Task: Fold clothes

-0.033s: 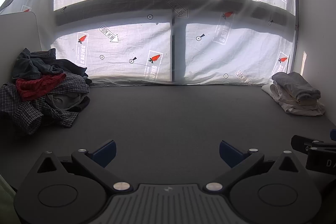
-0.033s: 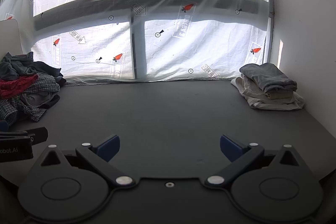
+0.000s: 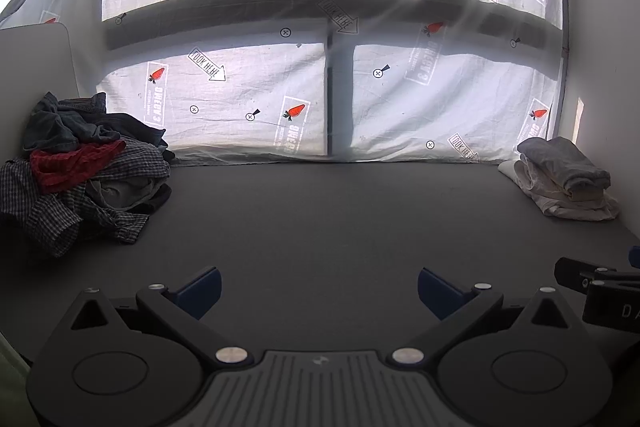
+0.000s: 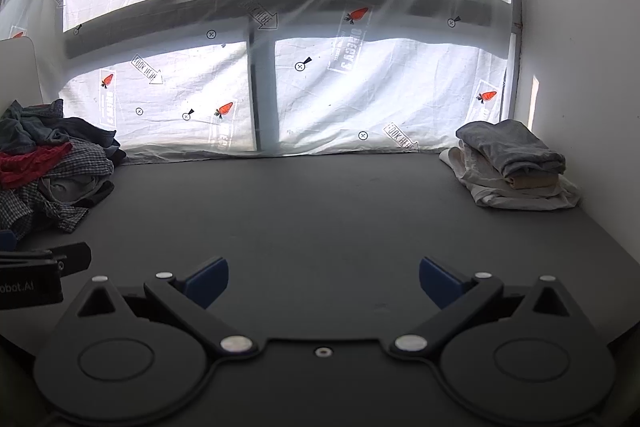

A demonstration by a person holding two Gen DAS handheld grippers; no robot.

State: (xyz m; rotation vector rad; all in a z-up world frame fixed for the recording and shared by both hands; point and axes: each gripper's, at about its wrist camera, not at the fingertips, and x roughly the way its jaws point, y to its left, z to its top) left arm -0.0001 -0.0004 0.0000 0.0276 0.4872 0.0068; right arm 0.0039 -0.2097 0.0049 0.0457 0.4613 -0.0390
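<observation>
The rumpled heap of unfolded clothes (image 3: pixel 80 179), checked shirt and red garment on top, lies at the far left of the dark grey tabletop (image 3: pixel 340 219), nearer the left tool (image 3: pixel 318 289). Both tools, the right tool (image 4: pixel 323 281) included, are spread wide and empty. Its long axis is probably indeterminate.

A set-up room for recording is shown, not a lived-in home. The big window (image 3: pixel 320 39) is covered by a white sheet (image 4: pixel 360 83) printed with carrots, arrows and the words "LOOK HERE". A plain dark table (image 3: pixel 340 219) is placed between bare white walls (image 4: pixel 580 27), and clothes are kept at both ends.
</observation>
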